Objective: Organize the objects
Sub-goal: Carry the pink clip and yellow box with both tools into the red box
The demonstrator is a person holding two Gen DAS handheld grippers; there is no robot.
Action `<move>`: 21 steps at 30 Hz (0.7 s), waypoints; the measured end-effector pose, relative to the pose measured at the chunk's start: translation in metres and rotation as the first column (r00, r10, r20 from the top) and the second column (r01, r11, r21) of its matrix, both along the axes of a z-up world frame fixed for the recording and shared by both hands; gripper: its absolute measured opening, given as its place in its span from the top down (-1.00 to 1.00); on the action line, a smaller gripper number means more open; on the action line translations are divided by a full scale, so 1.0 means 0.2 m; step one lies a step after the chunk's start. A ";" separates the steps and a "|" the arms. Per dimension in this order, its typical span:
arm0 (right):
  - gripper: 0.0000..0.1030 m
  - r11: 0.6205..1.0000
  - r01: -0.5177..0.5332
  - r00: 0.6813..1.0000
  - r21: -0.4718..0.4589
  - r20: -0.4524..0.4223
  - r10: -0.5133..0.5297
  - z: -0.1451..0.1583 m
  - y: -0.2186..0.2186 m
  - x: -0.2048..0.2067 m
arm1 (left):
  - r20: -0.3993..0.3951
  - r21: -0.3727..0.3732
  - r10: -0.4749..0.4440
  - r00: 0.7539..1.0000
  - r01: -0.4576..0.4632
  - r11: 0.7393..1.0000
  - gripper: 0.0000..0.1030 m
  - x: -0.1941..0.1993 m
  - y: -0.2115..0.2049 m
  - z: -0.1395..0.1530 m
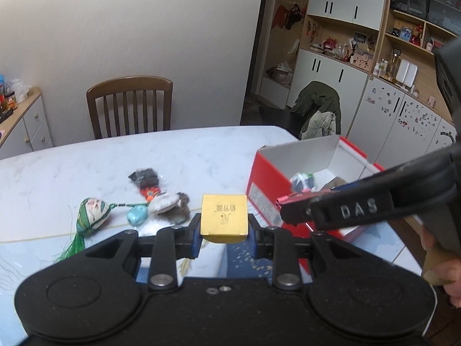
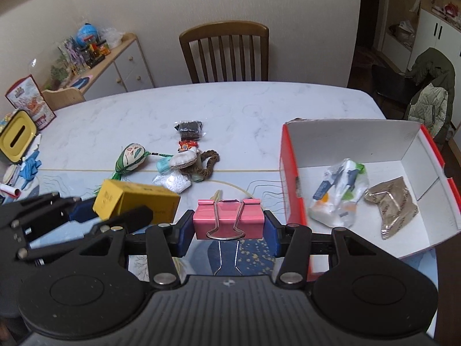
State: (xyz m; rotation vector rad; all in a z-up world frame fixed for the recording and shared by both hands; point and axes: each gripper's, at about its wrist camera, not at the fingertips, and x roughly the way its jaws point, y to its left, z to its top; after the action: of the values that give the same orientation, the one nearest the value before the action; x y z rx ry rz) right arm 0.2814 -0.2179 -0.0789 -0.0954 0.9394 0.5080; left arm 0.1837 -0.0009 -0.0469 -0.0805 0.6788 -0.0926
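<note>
Left wrist view: the left gripper (image 1: 224,232) is clamping a small yellow box (image 1: 224,214) betw. its two blue pads, holding it lifted over the table (image 1: 144,155), probably for carrying it to the red shoebox (image 1: 270,190) on the right. The right gripper (image 1: 281,209) is reaching in from the right, just at the shoebox wall. The loose trinkets (image 1: 155,199) are waiting on the table behind.

Right wrist view: the right gripper (image 2: 228,232) is squeezing a pink binder clip (image 2: 228,220) by its sides, wire handles pointing back to the camera. The red shoebox (image 2: 291,178) is standing open near, w/ a plastic packet (image 2: 340,190) and a foil pouch (image 2: 391,204) inside, so the clip is likely going in next. The left gripper (image 2: 95,216) w/ the yellow box (image 2: 135,203) is beside, on the left.
</note>
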 end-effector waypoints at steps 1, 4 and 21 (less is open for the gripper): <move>0.04 1.000 -0.002 1.000 0.005 0.003 0.002 0.01 -0.03 0.00 | 0.001 0.002 -0.002 1.000 0.002 1.000 0.46 0.00 -0.02 0.02; 0.04 1.000 -0.006 1.000 0.009 0.022 0.006 0.04 -0.13 -0.01 | 0.000 0.006 -0.015 1.000 0.015 1.000 0.46 0.02 -0.10 0.06; 0.04 0.999 0.040 0.999 0.008 0.030 -0.040 0.02 -0.79 0.23 | -0.037 0.031 -0.070 0.997 0.071 0.997 0.46 0.25 -0.69 0.07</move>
State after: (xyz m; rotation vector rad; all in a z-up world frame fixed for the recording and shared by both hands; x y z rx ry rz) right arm 0.3267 -0.3754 -0.0753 -0.0776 0.9086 0.4719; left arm 0.2343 -0.1388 -0.0336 -0.0267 0.7186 -0.1481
